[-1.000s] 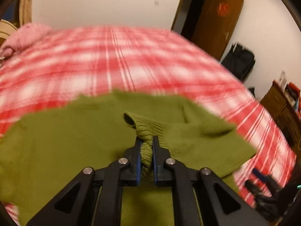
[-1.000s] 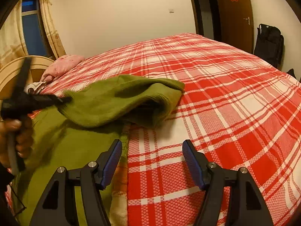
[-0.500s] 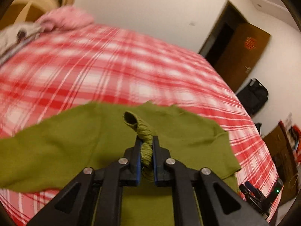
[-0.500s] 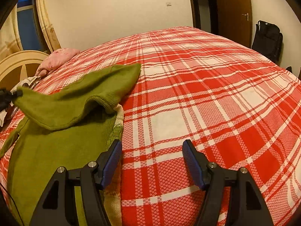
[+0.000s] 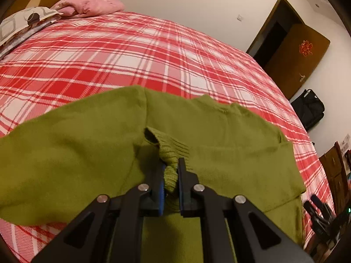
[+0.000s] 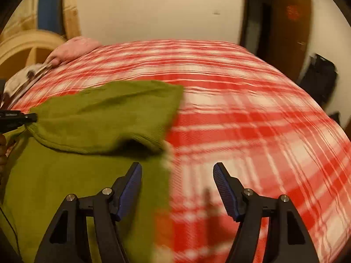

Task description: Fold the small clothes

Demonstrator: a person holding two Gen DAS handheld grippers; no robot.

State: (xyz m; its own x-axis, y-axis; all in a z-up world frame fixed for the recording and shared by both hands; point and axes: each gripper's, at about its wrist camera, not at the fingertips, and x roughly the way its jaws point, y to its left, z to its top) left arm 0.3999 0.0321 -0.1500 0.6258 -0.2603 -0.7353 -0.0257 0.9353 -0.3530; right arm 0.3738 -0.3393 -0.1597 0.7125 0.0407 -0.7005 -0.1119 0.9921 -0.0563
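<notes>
A green knit sweater point(image 5: 230, 135) lies on the red plaid bed point(image 5: 131, 50). My left gripper point(image 5: 171, 166) is shut on its ribbed sleeve cuff point(image 5: 170, 153), holding that sleeve folded across the sweater's body. In the right wrist view the same sweater point(image 6: 87, 175) fills the lower left, its folded-over sleeve point(image 6: 109, 118) stretched to the left gripper point(image 6: 33, 116) at the left edge. My right gripper point(image 6: 176, 171) stands open above the sweater's right edge, with nothing gripped between its blue pads point(image 6: 131, 182).
A pink pillow point(image 5: 87, 3) and a patterned pillow point(image 5: 22, 22) lie at the head of the bed by a wooden headboard point(image 6: 24, 46). A brown door point(image 5: 294, 54) and a black bag point(image 5: 309, 109) stand by the wall on the right. A hand point(image 6: 2, 151) shows at the left edge.
The left gripper carried the cuff leftward and lower, laying the sleeve across the sweater's body. The right gripper swung left over the sweater's edge, still open.
</notes>
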